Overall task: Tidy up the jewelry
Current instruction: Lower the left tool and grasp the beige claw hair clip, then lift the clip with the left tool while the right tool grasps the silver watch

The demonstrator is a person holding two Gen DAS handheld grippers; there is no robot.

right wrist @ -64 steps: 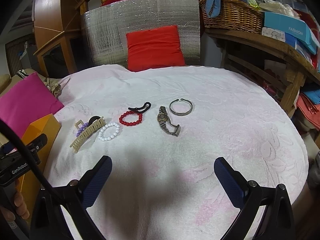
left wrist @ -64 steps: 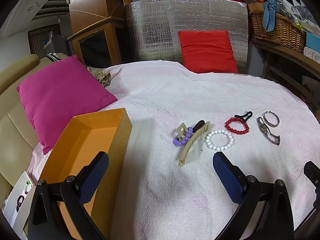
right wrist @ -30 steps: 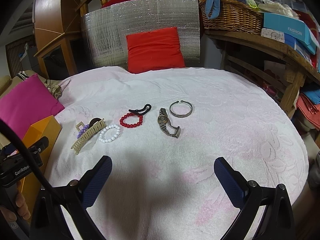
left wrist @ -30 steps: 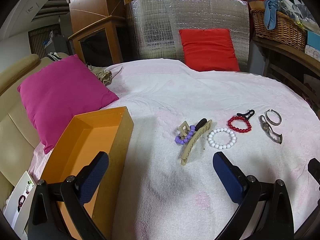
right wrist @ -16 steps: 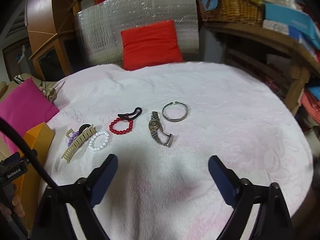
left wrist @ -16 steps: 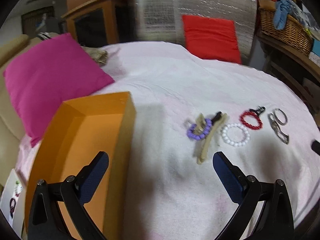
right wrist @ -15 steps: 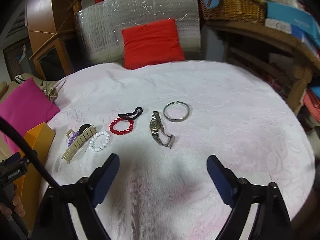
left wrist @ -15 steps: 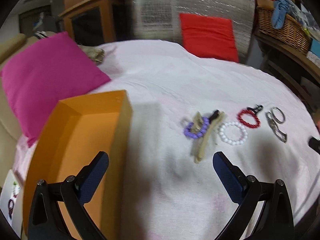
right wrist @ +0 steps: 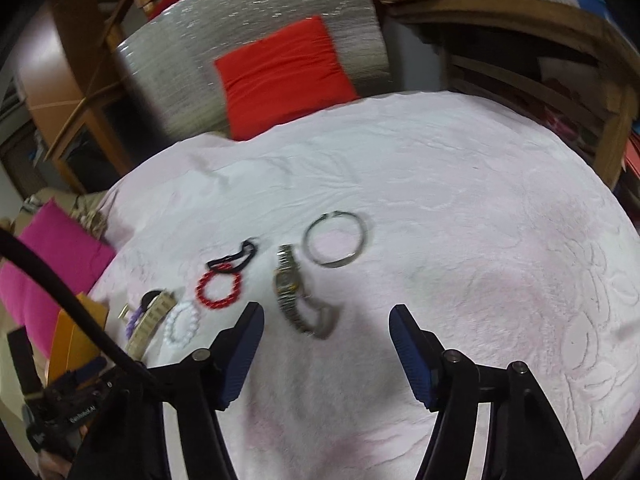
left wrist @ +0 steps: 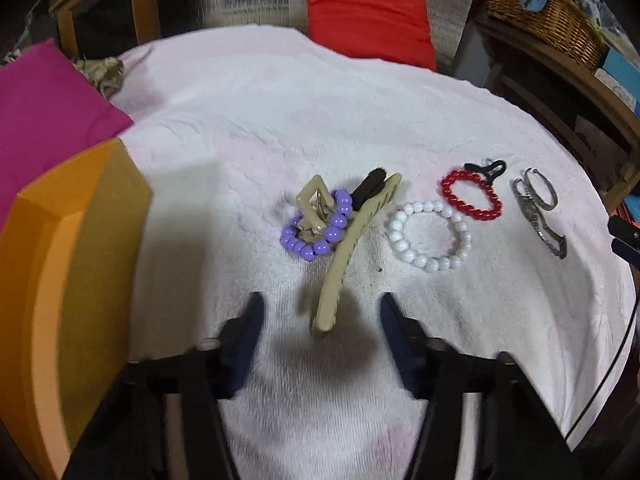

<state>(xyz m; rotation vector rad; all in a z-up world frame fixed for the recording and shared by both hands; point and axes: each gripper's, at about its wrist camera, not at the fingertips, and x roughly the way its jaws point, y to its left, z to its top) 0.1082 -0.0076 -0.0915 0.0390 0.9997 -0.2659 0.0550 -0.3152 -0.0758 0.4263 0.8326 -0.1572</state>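
Both grippers have come down closer to the white textured bedspread since the earlier frames, and their blue padded fingers stand narrower than before.

Far to the left of the left gripper stands the orange cardboard box, open on top, with smooth flat walls. A magenta cushion lies beyond it. The jaws of this gripper are closing, and the near tip of the long beige plastic hair claw lies between its fingers, but the pads do not touch it. Just ahead of the fingers, the purple bead bracelet is looped around the claw's angular handle, and a dark brown clip lies against the claw's far end. Ahead and to the right of the fingers is the round white bead bracelet, then the glossy red bead bracelet with a black hook-shaped clip touching its far side.

The right gripper hovers over the bedspread with its jaws closing too. The metal wristwatch, with a linked band and a small square face, lies just ahead of its left finger, its curled band end reaching between the fingers; nothing is gripped. Beyond the watch lies a thin round metal bangle, open at its far side. A red cushion leans against a silver quilted foil panel in the back.
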